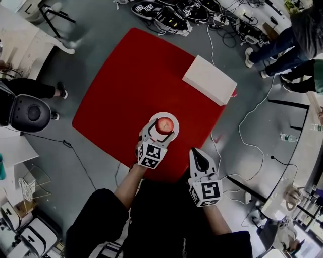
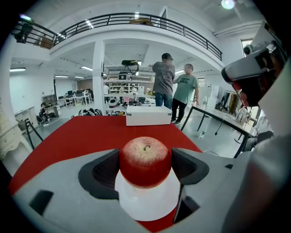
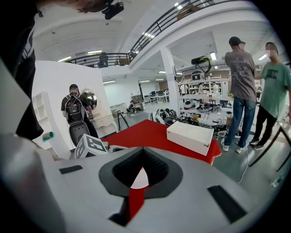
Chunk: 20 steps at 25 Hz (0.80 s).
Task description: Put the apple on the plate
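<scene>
A red apple [image 1: 164, 124] [image 2: 145, 161] stands upright on a small white plate [image 1: 174, 133] [image 2: 148, 205] near the front edge of the red table [image 1: 126, 85]. My left gripper [image 1: 162, 126] [image 2: 145, 169] reaches over the plate from the near side, and its two dark pads press on the apple's left and right flanks. My right gripper [image 1: 201, 156] [image 3: 138, 176] hovers at the table's front right edge, to the right of the plate, shut with nothing in it; only a thin slit shows between its jaws.
A white box [image 1: 209, 79] [image 2: 148, 115] [image 3: 190, 136] lies at the table's far right corner. Two people [image 2: 175, 88] stand beyond it. Cables and gear [image 1: 176, 12] litter the floor past the far edge. A black machine [image 1: 28, 113] stands left.
</scene>
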Available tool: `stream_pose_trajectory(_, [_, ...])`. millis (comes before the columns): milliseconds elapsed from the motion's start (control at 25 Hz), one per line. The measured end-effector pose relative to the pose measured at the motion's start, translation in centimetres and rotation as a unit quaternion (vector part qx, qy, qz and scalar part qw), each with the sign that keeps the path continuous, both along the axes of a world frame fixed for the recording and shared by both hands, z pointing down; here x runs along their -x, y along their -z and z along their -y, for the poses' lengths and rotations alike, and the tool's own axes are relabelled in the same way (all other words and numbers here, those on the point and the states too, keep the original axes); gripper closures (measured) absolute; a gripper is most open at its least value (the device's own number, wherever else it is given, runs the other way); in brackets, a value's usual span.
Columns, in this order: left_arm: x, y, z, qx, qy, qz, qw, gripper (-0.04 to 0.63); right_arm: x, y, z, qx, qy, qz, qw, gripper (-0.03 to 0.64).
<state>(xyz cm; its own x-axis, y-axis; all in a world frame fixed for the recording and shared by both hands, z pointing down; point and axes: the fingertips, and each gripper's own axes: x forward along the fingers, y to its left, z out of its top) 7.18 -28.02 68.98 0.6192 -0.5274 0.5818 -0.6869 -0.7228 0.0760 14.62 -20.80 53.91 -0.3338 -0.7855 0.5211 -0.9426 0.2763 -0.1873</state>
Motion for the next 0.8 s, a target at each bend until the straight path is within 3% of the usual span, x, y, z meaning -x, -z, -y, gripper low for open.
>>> stream_pose_trajectory(360, [0.1, -3.4, -0.1, 0.014, 0.000, 0.009, 0.9999, 0.233, 0.3, -0.4, 0.8, 0.004, 0.013, -0.005, 1.000, 0.609])
stream_pose_trajectory(800, [0.5, -4.2, -0.6, 0.012, -0.006, 0.010, 0.9999, 0.233, 1.0, -0.5, 1.3, 0.003, 0.019, -0.002, 1.000, 0.609])
